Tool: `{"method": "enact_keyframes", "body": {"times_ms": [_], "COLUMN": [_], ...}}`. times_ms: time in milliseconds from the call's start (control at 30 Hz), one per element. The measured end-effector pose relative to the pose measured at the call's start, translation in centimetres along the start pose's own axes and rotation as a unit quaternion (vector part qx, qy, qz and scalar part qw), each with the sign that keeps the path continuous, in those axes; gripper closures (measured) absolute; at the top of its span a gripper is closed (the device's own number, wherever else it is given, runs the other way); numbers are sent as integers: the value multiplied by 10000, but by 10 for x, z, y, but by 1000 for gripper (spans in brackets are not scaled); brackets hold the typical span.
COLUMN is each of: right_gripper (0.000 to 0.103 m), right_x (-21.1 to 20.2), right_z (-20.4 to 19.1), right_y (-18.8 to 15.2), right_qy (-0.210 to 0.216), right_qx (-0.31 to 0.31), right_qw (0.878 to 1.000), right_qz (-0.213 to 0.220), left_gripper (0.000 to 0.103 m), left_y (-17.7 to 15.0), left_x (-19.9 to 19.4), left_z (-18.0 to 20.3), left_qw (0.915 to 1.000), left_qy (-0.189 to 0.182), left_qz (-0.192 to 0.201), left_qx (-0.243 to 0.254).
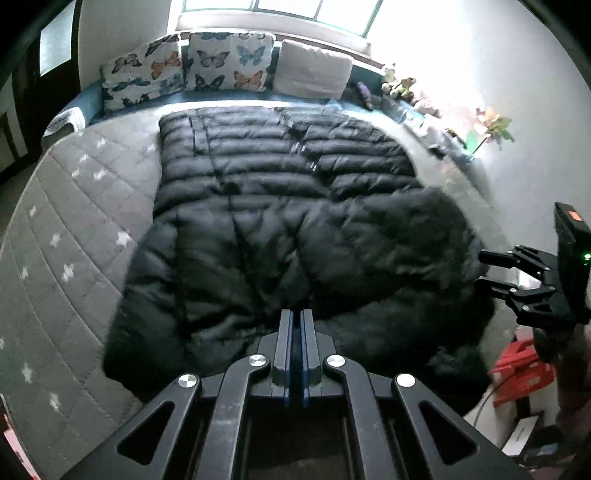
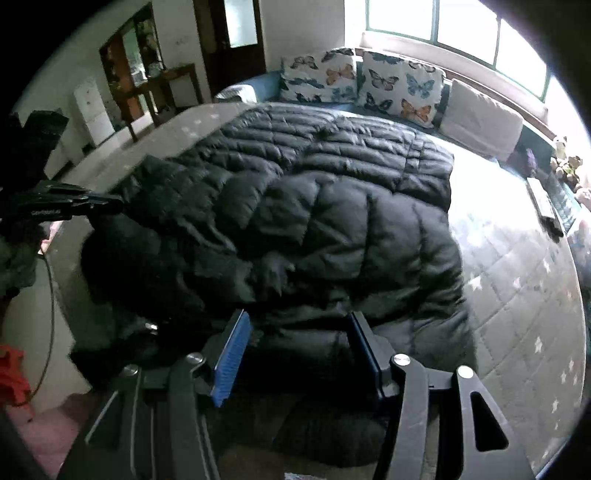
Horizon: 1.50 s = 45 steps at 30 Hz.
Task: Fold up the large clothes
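The black puffer coat lies spread on the bed, which carries a grey quilted cover with white stars. The coat's far edge lies near the pillows; its near portion is bunched and raised, reaching the near edge of the bed.

Left gripper: jaws pressed together, with only a thin slit between the blue pads. No fabric shows between them. The tips stand over the coat's near edge, at its middle; contact with the fabric cannot be determined.

Right gripper: jaws wide apart, blue pad visible on the left finger. The coat's near hem lies directly ahead of the jaws and spans the gap between them; nothing is clamped. In the left wrist view this gripper sits at the right, beside the coat's bunched right end, jaws parted.

Two butterfly-print pillows and one plain pillow line the head of the bed below the window. A red object lies beyond the bed's near right corner.
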State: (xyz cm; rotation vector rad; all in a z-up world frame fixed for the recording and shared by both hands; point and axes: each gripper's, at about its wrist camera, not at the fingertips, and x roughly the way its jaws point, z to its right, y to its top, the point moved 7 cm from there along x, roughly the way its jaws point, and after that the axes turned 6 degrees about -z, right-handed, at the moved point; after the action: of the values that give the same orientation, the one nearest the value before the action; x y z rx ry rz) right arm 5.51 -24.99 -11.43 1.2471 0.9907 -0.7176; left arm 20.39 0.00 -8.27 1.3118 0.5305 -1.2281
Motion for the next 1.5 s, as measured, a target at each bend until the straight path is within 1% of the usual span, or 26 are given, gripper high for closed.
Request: {"method": "enact_keyframes", "body": {"times_ms": [100, 167, 267, 333, 367, 433, 467, 500, 600, 667, 767, 900, 933, 1033, 1133, 1167, 1300, 1400, 1433, 1467, 1500], "right_gripper": [43, 43, 43, 43, 43, 43, 43, 43, 43, 43, 43, 43, 43, 43, 42, 42, 42, 42, 42, 42, 42], "right_x": [-16, -25, -31, -31, -28, -18, -8, 2, 39, 69, 108, 145, 155, 170, 180, 180, 185, 187, 188, 189, 188], "right_z": [15, 32, 61, 83, 98, 117, 130, 142, 181, 209, 241, 266, 270, 274, 273, 274, 275, 273, 271, 271, 271], "right_y": [19, 39, 73, 95, 111, 128, 139, 148, 169, 177, 182, 185, 185, 185, 187, 191, 201, 206, 208, 208, 208], "right_qy": [229, 453, 463, 393, 488, 588, 772, 826, 753, 797, 1122, 1394, 1601, 2039, 2316, 2374, 2669, 2824, 2892, 2931, 2956], "right_qx": [128, 250, 317, 442, 542, 719, 873, 1016, 1352, 1701, 2212, 2595, 2715, 2862, 2849, 2833, 2910, 2889, 2873, 2869, 2868], "right_qw": [9997, 9986, 9983, 9982, 9973, 9956, 9931, 9912, 9876, 9816, 9678, 9547, 9481, 9353, 9293, 9286, 9185, 9147, 9131, 9120, 9112], "right_qz": [-6, -56, -130, -87, -112, -130, -146, -174, -251, -332, -433, -417, -420, -417, -404, -334, -190, -95, -60, -39, -24], "left_gripper": [97, 97, 97, 97, 97, 97, 97, 97, 97, 97, 97, 97, 97, 97, 97, 97, 97, 97, 94, 83, 75], "left_y": [29, 56, 100, 130, 142, 169, 182, 191, 219, 231, 248, 265, 268, 282, 290, 293, 303, 305, 307, 307, 308], "left_x": [-25, -37, -43, -42, -40, -33, -26, -20, 10, 30, 61, 96, 104, 125, 140, 145, 158, 158, 157, 158, 159], "left_z": [-6, -16, -39, -63, -74, -100, -115, -126, -164, -182, -203, -225, -231, -247, -258, -260, -270, -271, -271, -271, -270], "left_qw": [9999, 9997, 9994, 9986, 9982, 9972, 9960, 9947, 9889, 9864, 9832, 9784, 9770, 9725, 9700, 9687, 9595, 9528, 9494, 9465, 9438], "left_qy": [-92, -142, -90, -71, -78, -32, -70, -122, -290, -303, -366, -566, -610, -717, -694, -716, -1003, -1204, -1346, -1432, -1506], "left_qz": [79, 53, -108, -209, -226, -225, -226, -245, -358, -377, -400, -344, -330, -225, -214, -192, -130, 5, 66, 76, 73], "left_qx": [-73, -206, -329, -471, -545, -706, -866, -995, -1409, -1572, -1740, -1956, -2015, -2206, -2318, -2367, -2630, -2787, -2838, -2893, -2942]}}
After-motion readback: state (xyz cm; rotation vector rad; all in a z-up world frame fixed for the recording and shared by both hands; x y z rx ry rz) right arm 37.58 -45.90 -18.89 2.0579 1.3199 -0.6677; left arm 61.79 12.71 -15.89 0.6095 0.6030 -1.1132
